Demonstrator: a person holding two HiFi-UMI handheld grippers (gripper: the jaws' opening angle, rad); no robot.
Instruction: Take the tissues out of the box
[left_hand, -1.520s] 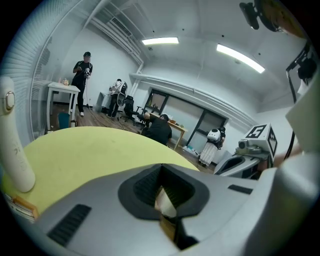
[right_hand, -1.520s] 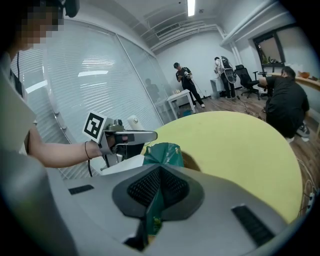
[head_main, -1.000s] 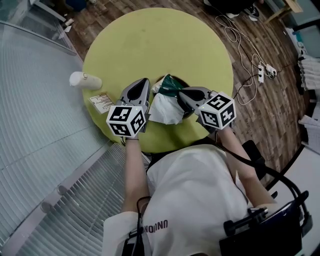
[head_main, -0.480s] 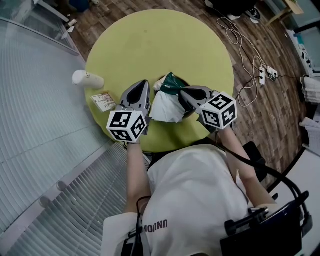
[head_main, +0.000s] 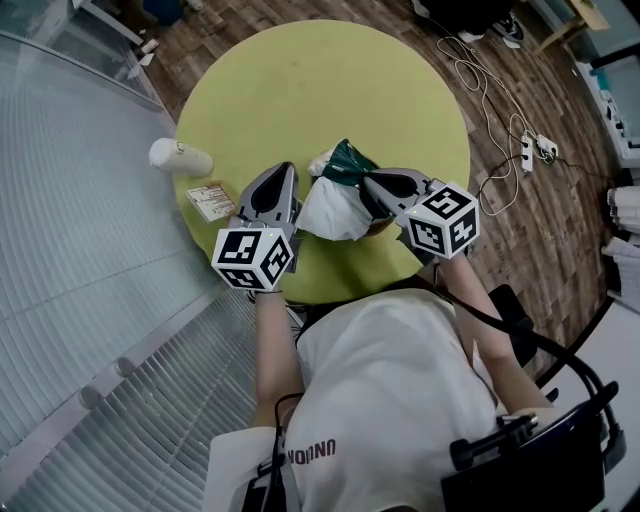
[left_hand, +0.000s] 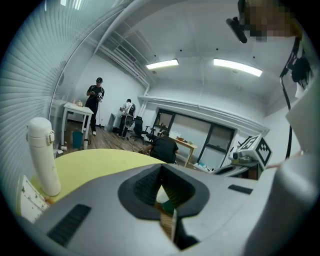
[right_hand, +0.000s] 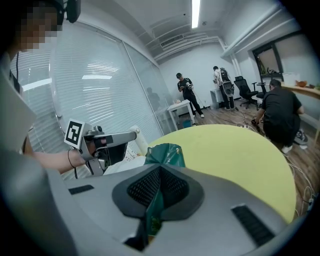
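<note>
A green tissue pack stands near the front edge of the round yellow-green table. White tissue spills from it toward me, between the two grippers. My right gripper is shut on a green flap of the pack, and the flap runs down through its jaws. My left gripper is just left of the tissue, its jaws shut with a thin pale sheet edge in the slit. In the right gripper view the left gripper hovers over the white tissue.
A white bottle lies at the table's left edge, with a printed leaflet beside it. A ribbed glass wall runs along the left. Cables and a power strip lie on the wood floor to the right. Several people are at the room's far end.
My left gripper has risen slightly, its marker cube looming a bit larger. The right gripper keeps its hold on the green pack and has hardly moved.
</note>
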